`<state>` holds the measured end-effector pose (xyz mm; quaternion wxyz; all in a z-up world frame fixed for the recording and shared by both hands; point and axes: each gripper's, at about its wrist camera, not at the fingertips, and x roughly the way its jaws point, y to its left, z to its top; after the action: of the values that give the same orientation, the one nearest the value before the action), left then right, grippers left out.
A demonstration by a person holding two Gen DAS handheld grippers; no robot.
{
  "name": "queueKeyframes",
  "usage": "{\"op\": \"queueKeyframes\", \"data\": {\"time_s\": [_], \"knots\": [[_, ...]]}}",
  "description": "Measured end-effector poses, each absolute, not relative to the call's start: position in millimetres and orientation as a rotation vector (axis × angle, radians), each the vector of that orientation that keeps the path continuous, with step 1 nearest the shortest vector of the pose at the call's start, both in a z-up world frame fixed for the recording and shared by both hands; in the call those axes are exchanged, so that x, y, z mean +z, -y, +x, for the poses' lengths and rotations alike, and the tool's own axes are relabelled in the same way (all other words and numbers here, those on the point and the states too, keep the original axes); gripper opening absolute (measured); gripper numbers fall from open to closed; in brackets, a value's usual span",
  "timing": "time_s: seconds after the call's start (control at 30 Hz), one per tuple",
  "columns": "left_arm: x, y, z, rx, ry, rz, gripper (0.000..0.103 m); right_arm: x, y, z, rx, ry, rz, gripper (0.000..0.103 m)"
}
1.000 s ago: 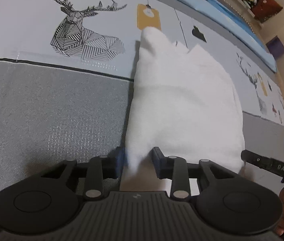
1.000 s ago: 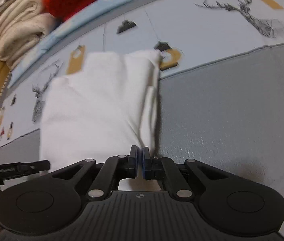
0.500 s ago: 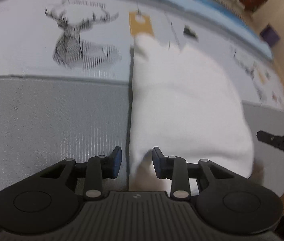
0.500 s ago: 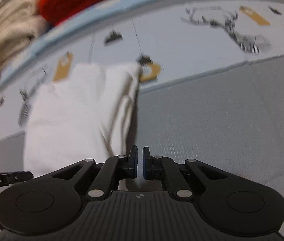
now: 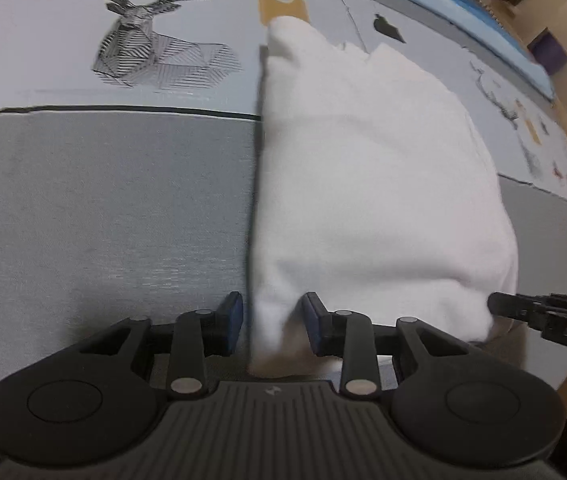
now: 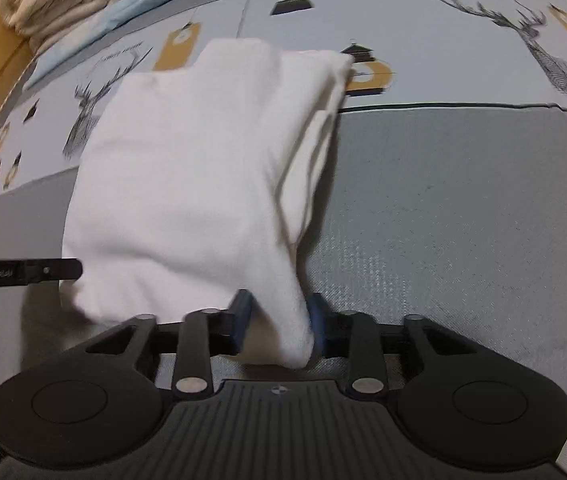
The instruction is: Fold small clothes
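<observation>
Softly rumpled, the folded white garment (image 5: 375, 184) lies ahead of both tongs. Its near corners sit between each pair of jaws. The left gripper (image 5: 272, 322) is closing without pinching; the right gripper (image 6: 279, 320) is opening, its grip unclear.

Both wrist views close, angled steeply down; share white cloth (image 5: 371, 184) (image 6: 195, 184), printed mat (image 5: 83, 200).

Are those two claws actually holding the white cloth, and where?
Neither clearly grips. The white garment's near corners lie between both: left gripper closing, right gripper opening.

Right claw (image 6: 277, 320) no longer clamped, now parting around white garment (image 6: 203, 168) corner.
</observation>
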<state>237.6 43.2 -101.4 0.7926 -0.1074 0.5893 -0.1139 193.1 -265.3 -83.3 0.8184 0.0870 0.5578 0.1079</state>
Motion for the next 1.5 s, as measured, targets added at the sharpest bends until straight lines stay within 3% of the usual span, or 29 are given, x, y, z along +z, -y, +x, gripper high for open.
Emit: {"op": "queueKeyframes", "data": {"time_s": [0.07, 0.2, 0.33, 0.53, 0.6, 0.63, 0.7, 0.77, 0.83, 1.0, 1.07, 1.1, 1.27, 1.37, 1.5], "knots": [[-99, -38, 237, -0.267, -1.25, -0.223, 0.021, -81, 263, 193, 0.247, -1.171, 0.178, 0.007], [-96, -29, 235, -0.358, -1.244, -0.247, 0.019, -71, 281, 197, 0.154, -1.096, 0.249, 0.006], [-94, -29, 234, -0.324, -1.241, -0.18, 0.029, -72, 291, 195, 0.077, -1.074, 0.253, 0.006], [-96, -35, 231, -0.303, -1.255, -0.145, 0.031, -80, 285, 194, 0.078, -1.126, 0.191, 0.008], [-93, -36, 227, -0.3, -1.241, -0.126, 0.037, -83, 287, 196, 0.056, -1.142, 0.195, 0.015], [-91, -38, 224, -0.292, -1.235, -0.114, 0.049, -83, 290, 196, 0.038, -1.152, 0.196, 0.018], [-86, -36, 220, -0.253, -1.195, -0.068, 0.059, -82, 295, 191, -0.003, -1.161, 0.188, 0.026], [-72, -36, 210, -0.205, -1.112, -0.015, 0.066, -75, 296, 186, -0.027, -1.139, 0.168, 0.027], [-53, -38, 196, -0.155, -1.014, 0.009, 0.09, -62, 296, 177, -0.049, -1.081, 0.141, 0.028], [1, -34, 162, -0.058, -0.877, -0.016, 0.091, -12, 299, 140, -0.069, -0.811, 0.118, 0.04], [22, -25, 142, -0.062, -0.81, 0.008, 0.099, 6, 299, 125, -0.047, -0.739, 0.106, 0.043], [31, -21, 130, -0.064, -0.769, 0.024, 0.103, 15, 298, 116, -0.037, -0.708, 0.098, 0.049], [64, 1, 74, -0.102, -0.655, 0.041, 0.103, 54, 288, 65, 0.041, -0.582, 0.112, 0.073], [62, 8, 43, -0.132, -0.635, 0.022, 0.103, 61, 277, 33, 0.094, -0.542, 0.067, 0.085], [27, 17, 13, -0.149, -0.662, 0.024, 0.103, 46, 263, 3, 0.118, -0.533, 0.013, 0.088]]}}
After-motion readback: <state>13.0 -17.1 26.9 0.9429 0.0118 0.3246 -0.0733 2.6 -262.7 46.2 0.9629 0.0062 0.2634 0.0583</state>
